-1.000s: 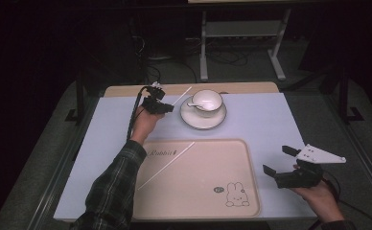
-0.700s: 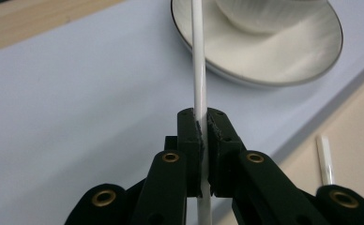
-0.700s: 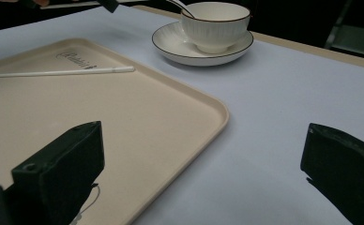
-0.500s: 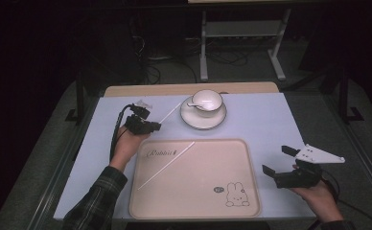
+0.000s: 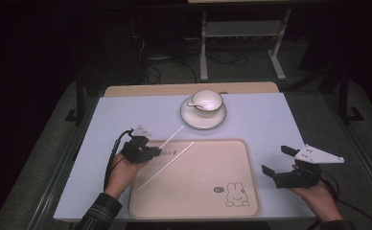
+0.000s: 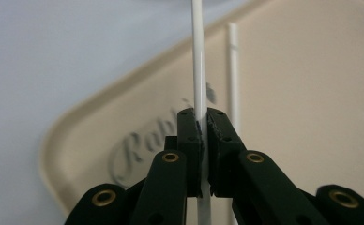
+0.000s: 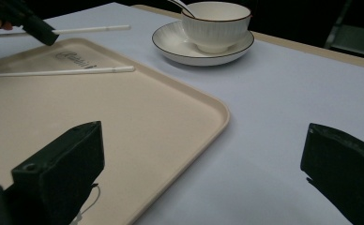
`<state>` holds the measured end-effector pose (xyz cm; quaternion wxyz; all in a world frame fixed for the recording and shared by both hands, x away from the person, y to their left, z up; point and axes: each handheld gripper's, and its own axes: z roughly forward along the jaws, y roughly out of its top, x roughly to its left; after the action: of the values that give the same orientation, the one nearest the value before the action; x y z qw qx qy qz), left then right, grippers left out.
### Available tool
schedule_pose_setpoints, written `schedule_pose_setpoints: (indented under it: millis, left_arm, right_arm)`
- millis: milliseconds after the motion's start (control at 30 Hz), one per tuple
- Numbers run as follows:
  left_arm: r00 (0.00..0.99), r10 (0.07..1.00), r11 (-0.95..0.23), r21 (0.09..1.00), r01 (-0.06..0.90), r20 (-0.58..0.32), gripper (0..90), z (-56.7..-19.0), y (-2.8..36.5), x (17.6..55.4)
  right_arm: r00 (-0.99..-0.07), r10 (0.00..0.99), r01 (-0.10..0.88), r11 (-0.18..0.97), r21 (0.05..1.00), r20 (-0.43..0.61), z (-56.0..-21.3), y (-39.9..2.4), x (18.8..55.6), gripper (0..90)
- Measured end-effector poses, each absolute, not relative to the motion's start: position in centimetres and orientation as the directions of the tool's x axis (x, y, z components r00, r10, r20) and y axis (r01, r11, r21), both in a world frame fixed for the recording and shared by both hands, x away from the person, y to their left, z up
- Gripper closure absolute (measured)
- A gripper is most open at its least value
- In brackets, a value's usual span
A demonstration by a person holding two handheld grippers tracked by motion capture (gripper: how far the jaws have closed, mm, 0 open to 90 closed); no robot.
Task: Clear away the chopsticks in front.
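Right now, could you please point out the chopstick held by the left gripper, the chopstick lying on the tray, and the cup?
Held chopstick (image 5: 173, 135), high view, its free shaft.
Lying chopstick (image 5: 167, 164), high view, mid-shaft.
Cup (image 5: 208, 100), high view, inner bowl.

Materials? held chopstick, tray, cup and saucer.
Held chopstick: smooth white, likely plastic, faint sheen. Tray: matte beige, probably moulded plastic, rounded rim, printed rabbit. Cup and saucer: glossy white, dark rim line, looks ceramic.
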<state>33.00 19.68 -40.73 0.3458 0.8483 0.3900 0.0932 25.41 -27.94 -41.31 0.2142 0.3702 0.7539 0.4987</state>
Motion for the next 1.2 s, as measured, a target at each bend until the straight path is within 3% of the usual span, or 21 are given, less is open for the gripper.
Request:
schedule_pose_setpoints:
  millis: [433, 1033, 1200]
  left_arm:
    - [0.734, 0.671, -0.558, 0.581, 0.593, -0.105, 84.5, -43.2, 15.8, 30.6]
    - [0.738, 0.666, -0.538, 0.613, 0.579, -0.112, 81.7, -42.6, 15.8, 30.8]
    - [0.759, 0.637, -0.529, 0.64, 0.557, -0.134, 88.9, -41.7, 14.9, 31.4]
  right_arm:
    - [-0.641, 0.766, 0.342, 0.239, 0.909, 0.04, -41.3, -27.8, 25.5, 0.0]
    - [-0.643, 0.765, 0.342, 0.24, 0.909, 0.039, -41.3, -27.8, 25.5, 0.0]
    - [-0.64, 0.767, 0.347, 0.235, 0.908, 0.046, -41.5, -27.9, 25.5, 0.0]
